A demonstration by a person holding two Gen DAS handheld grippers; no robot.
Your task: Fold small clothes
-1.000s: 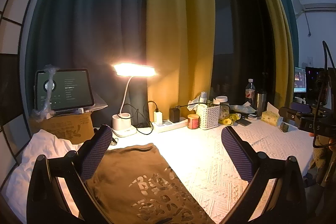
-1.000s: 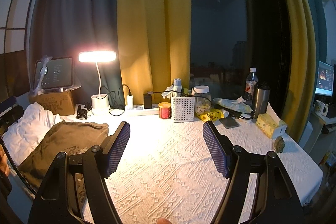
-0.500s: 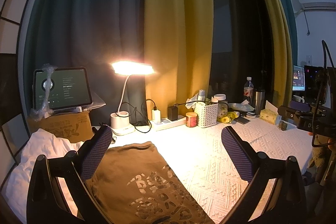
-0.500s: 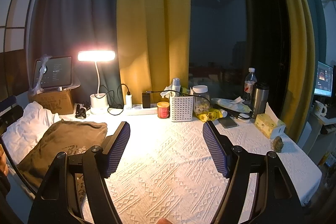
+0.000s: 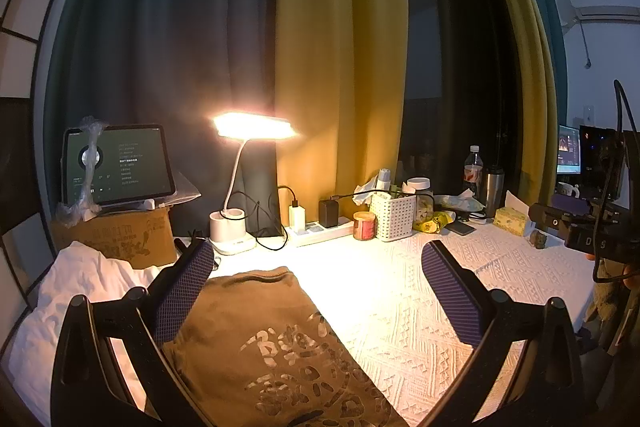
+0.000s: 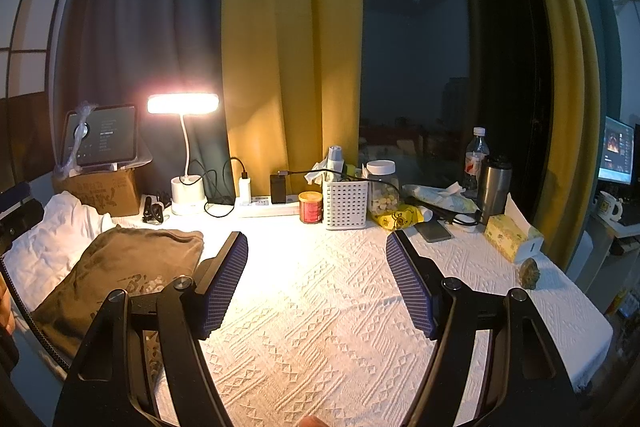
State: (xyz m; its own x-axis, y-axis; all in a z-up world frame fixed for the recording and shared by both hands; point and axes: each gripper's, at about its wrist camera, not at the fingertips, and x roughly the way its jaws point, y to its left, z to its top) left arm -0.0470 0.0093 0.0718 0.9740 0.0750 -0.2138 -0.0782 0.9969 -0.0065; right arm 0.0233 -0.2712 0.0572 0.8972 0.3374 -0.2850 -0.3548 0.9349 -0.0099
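While both pairs of jaws stand spread wide and empty, a folded brown shirt (image 5: pixel 264 343) lies on the table's left side.

The left gripper (image 5: pixel 316 283) hovers above the shirt, which fills the space below and between its jaws, the left pad over the cloth's left edge. The right gripper (image 6: pixel 316 279) hangs over bare white textured tablecloth (image 6: pixel 320 327), with the shirt (image 6: pixel 120 275) off to its left, passing under its left finger. The shirt's long axis runs from near edge toward the far curtains, folded end pointing at the lit desk lamp (image 5: pixel 240 187); a pale print faces up. White cloth (image 5: pixel 76 291) lies crumpled just left of it, beside a cardboard box (image 5: pixel 120 235) carrying a tablet (image 5: pixel 116 165).
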